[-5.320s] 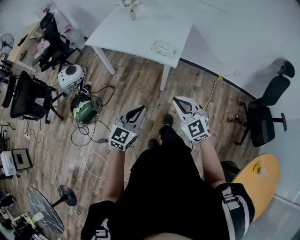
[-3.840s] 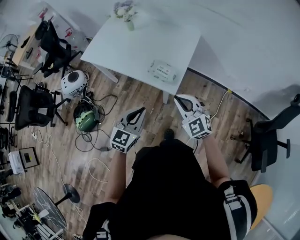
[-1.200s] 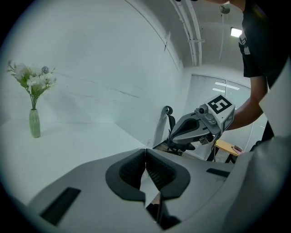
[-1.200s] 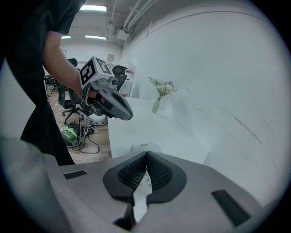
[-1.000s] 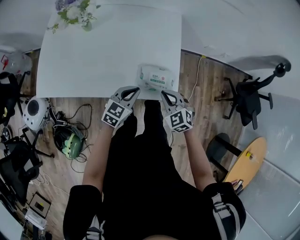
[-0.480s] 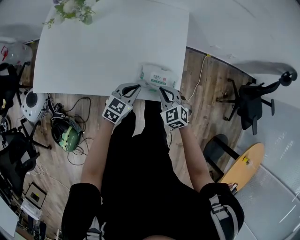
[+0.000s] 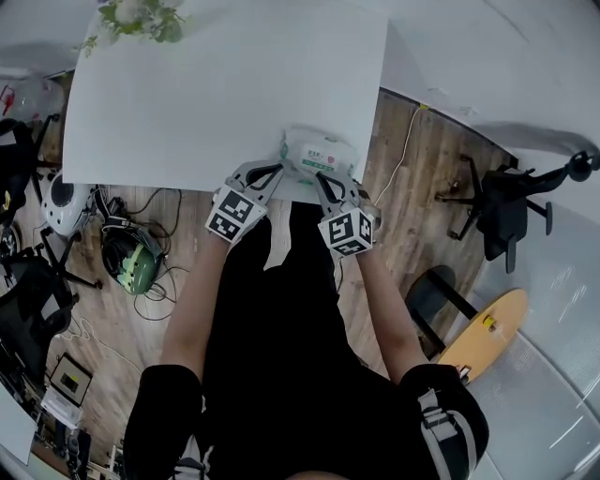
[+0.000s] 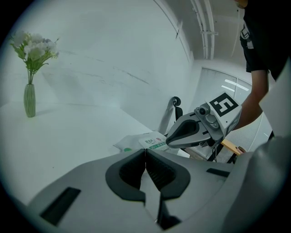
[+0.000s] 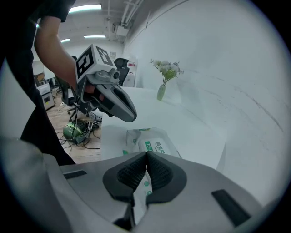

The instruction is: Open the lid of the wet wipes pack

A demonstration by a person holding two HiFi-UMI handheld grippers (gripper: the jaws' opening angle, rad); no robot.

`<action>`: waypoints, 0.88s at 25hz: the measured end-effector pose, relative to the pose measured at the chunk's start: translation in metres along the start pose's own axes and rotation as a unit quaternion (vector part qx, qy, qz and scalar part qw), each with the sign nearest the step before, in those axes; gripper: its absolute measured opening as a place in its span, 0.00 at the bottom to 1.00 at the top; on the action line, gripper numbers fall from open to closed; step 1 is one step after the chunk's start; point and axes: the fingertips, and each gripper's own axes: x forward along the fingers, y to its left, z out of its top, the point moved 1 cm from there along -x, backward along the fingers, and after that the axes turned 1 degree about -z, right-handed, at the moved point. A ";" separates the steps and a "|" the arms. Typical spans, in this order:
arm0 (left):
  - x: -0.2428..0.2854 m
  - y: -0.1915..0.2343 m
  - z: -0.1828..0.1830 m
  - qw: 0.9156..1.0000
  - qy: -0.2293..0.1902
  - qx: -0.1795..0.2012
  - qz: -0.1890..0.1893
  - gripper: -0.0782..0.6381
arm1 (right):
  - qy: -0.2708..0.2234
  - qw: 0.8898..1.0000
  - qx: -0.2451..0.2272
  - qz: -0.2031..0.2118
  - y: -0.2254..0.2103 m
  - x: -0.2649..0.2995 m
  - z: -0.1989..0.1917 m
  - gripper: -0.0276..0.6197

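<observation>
Both ribbed, closed — left claw [image 8: 145,151], right claw [image 9: 146,154], soft rectangular wipes pack [image 7: 320,155]

In the head view, the right claw [image 7: 325,180] covered the near right corner of the wet wipes pack [image 7: 317,153], whose print was too small to read. The flowers [image 7: 131,17] at the counter's [image 7: 206,94] far left corner were cut off by the top edge. In the right gripper view, the claw's own body hid the pack's near end.
</observation>
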 end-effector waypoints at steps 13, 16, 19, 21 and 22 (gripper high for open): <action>0.020 0.003 -0.013 1.000 0.015 -0.009 -0.017 0.14 | 0.018 1.000 -0.009 0.000 0.004 0.013 -0.009 0.14; 0.024 0.003 -0.012 1.000 0.013 -0.013 -0.019 0.14 | 0.026 1.000 -0.014 -0.002 0.002 0.015 -0.012 0.15; 0.028 0.003 -0.011 1.000 0.011 -0.016 -0.020 0.14 | 0.035 0.999 -0.031 -0.005 0.001 0.017 -0.014 0.15; 0.031 0.003 -0.013 1.000 0.015 -0.016 -0.021 0.14 | 0.038 0.998 -0.043 -0.006 0.002 0.018 -0.015 0.15; 0.033 0.003 -0.015 0.999 0.018 -0.016 -0.022 0.14 | 0.038 0.998 -0.047 -0.006 0.002 0.018 -0.014 0.15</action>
